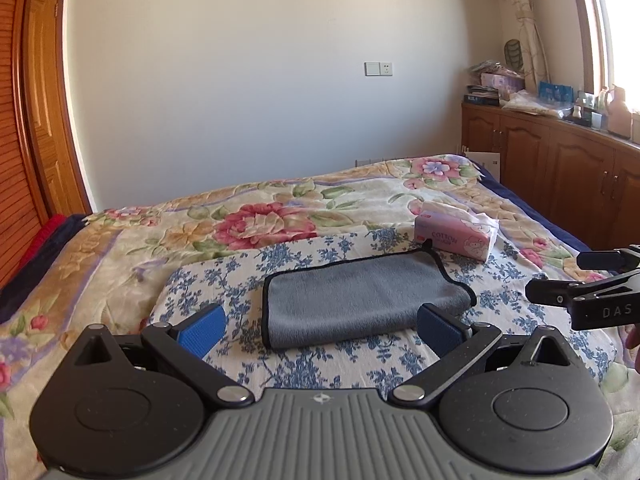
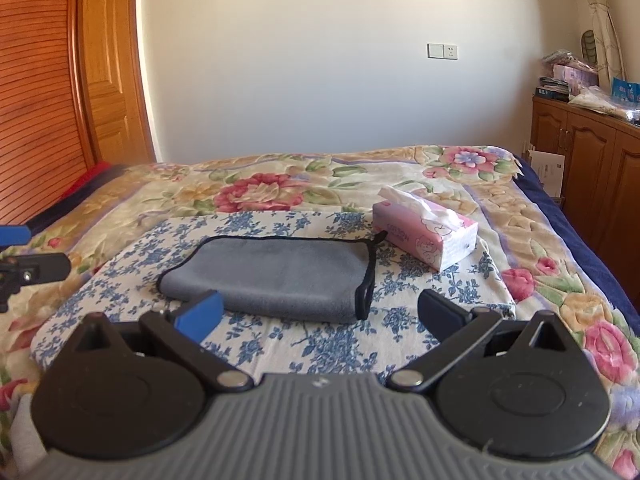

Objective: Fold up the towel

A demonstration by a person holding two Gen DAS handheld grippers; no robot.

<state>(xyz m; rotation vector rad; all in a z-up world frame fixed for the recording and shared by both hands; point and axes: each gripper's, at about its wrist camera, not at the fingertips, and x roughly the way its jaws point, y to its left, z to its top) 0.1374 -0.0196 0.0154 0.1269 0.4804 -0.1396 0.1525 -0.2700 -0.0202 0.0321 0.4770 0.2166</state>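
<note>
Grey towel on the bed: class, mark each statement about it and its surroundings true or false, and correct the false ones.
1. The grey towel lies folded on the blue-flowered cloth. True.
2. The left tool is shut on the towel. False: its jaws stand open, and it holds nothing.
3. A pink tissue pack lies beyond the towel's black-trimmed end. True.
4. The right tool grips the tissue pack. False: it is open and empty, well short of the pack.
5. The towel has a red border. False: the trim is black.
</note>
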